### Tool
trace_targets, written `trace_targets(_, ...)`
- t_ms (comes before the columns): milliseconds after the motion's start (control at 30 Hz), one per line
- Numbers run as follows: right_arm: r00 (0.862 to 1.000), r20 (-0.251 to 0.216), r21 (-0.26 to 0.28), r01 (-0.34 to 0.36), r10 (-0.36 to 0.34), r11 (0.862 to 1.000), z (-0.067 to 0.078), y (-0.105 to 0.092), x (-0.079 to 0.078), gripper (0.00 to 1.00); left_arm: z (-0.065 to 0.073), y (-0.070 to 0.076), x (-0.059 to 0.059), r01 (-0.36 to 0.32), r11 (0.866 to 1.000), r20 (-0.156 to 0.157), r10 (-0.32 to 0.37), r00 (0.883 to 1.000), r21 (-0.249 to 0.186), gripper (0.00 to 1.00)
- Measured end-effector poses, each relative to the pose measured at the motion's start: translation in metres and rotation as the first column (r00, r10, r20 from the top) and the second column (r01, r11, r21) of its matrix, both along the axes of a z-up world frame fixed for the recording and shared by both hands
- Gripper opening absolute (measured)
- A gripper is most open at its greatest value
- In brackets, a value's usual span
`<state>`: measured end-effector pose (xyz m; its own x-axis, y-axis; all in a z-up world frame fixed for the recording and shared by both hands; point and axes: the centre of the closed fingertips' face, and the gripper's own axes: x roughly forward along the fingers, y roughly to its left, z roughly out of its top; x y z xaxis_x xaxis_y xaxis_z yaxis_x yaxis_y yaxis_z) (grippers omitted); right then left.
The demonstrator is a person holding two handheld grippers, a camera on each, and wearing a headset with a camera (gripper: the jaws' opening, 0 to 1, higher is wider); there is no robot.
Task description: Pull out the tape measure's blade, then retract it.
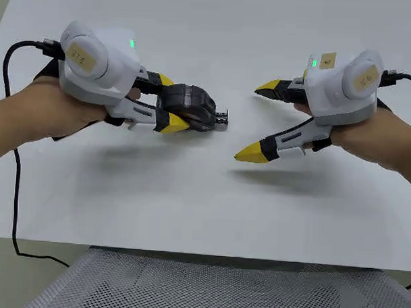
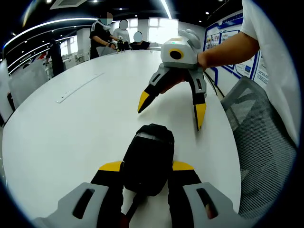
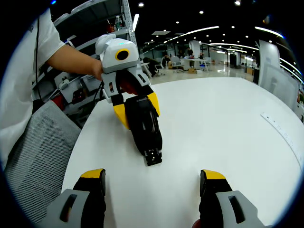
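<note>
1. The left gripper's [image 1: 171, 102] jaws pinched the tape measure [image 1: 196, 105] over the table [image 1: 190, 194].
2. The right gripper's [image 1: 259, 120] jaws stood spread, near the blade hook [image 1: 221, 118] but apart from it.
3. The blade appeared unextended, so both pulling and retracting remained.

Item: white table [image 1: 204, 194], matte top, broad and smooth, its straight edge nearest me. Lying on it: one long, thin, pale strip [image 2: 78, 88], flat, well away from my jaws.

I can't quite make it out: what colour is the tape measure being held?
Black; the tape measure shows best in the right gripper view.
</note>
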<state>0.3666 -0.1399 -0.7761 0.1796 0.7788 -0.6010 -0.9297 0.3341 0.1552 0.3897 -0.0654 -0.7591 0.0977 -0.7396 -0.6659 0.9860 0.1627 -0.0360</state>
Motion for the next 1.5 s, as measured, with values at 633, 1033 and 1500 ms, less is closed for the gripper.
trace_targets(633,0.998,0.044,0.018,-0.034,0.033,0.999,0.000,0.020,0.006,0.51,-0.001,0.000,0.001,0.014,1.000,-0.002,-0.014,1.000,0.012,0.30)
trace_targets(1033,0.992,0.101,0.012,-0.073,0.072,0.997,-0.007,0.028,0.012,0.31,-0.001,-0.001,0.000,0.020,1.000,-0.003,-0.020,1.000,0.021,0.30)
trace_targets(1500,0.979,0.150,0.003,-0.142,0.139,0.990,-0.011,0.035,0.011,0.15,-0.001,-0.001,-0.001,0.028,0.999,-0.003,-0.028,1.000,0.023,0.30)
